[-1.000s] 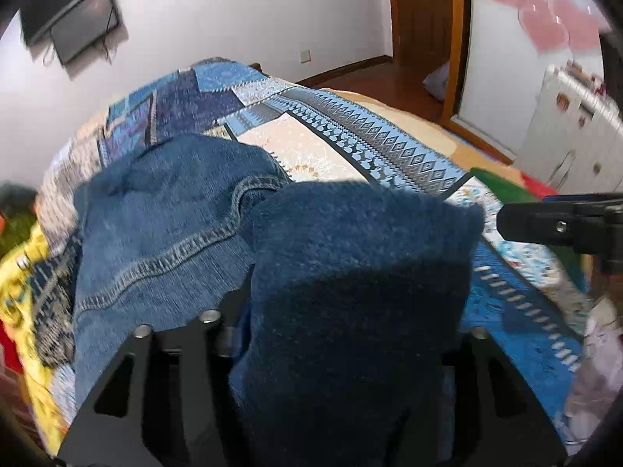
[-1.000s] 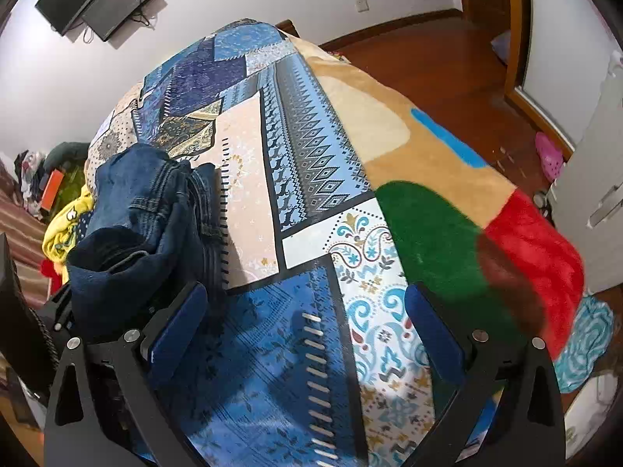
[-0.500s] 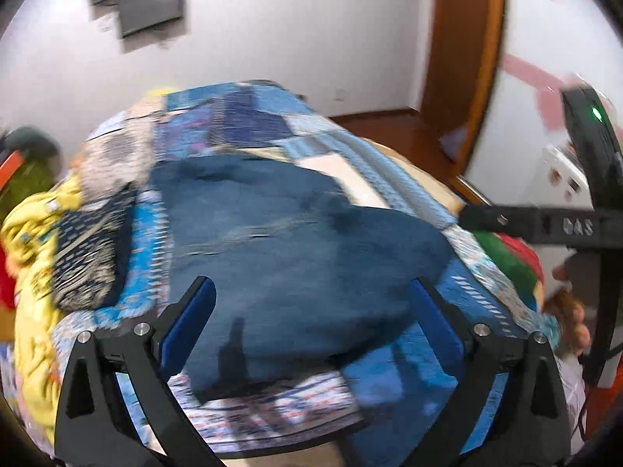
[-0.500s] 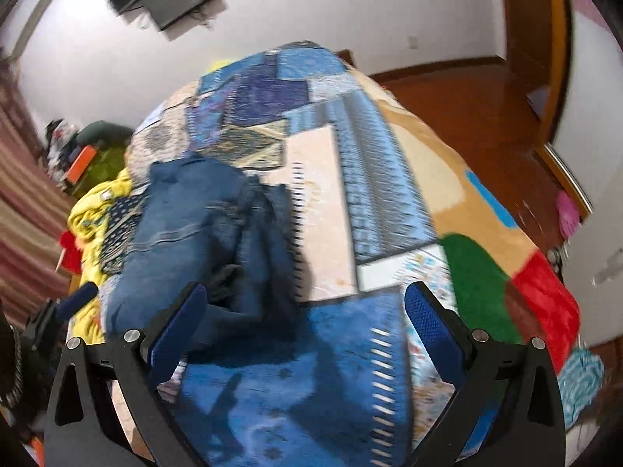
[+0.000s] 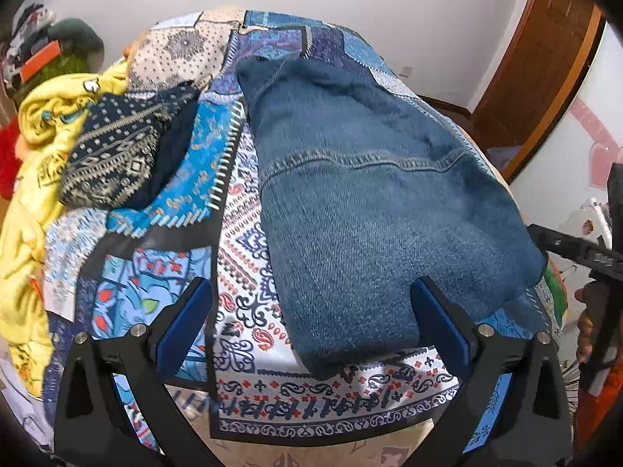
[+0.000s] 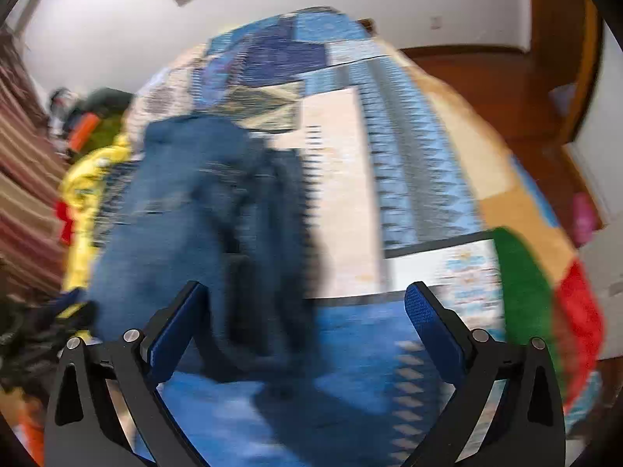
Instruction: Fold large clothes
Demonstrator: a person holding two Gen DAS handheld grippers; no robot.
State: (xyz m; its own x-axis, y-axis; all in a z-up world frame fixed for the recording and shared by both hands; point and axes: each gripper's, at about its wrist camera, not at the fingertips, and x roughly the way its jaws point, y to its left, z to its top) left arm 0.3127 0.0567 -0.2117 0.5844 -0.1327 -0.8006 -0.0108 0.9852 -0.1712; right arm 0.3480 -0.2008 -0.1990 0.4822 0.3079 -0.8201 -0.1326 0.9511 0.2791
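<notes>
Lying folded on quilt [image 5: 241, 241], jeans [image 5: 373, 210] (denim) w/ both hand-held grippers, left [image 5: 311, 327] & right [image 6: 303, 323], wide, holding nothing.

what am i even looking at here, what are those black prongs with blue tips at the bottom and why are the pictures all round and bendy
Those prongs are the two fingers of a hand-held gripper. A person holds one in each hand, and each carries a wide fisheye camera looking forward along its fingers, which bends the picture.

One picture is from the left gripper, the other from the right gripper. Both are open and hold nothing.

Both look over a bed covered by a patchwork quilt. On it lie folded blue jeans; the right view, blurred by motion, shows them too. Beside them in the left view lies a dark patterned garment on a heap of yellow cloth. At the right edge of the left view, the black bar is probably part of the other gripper.
</notes>
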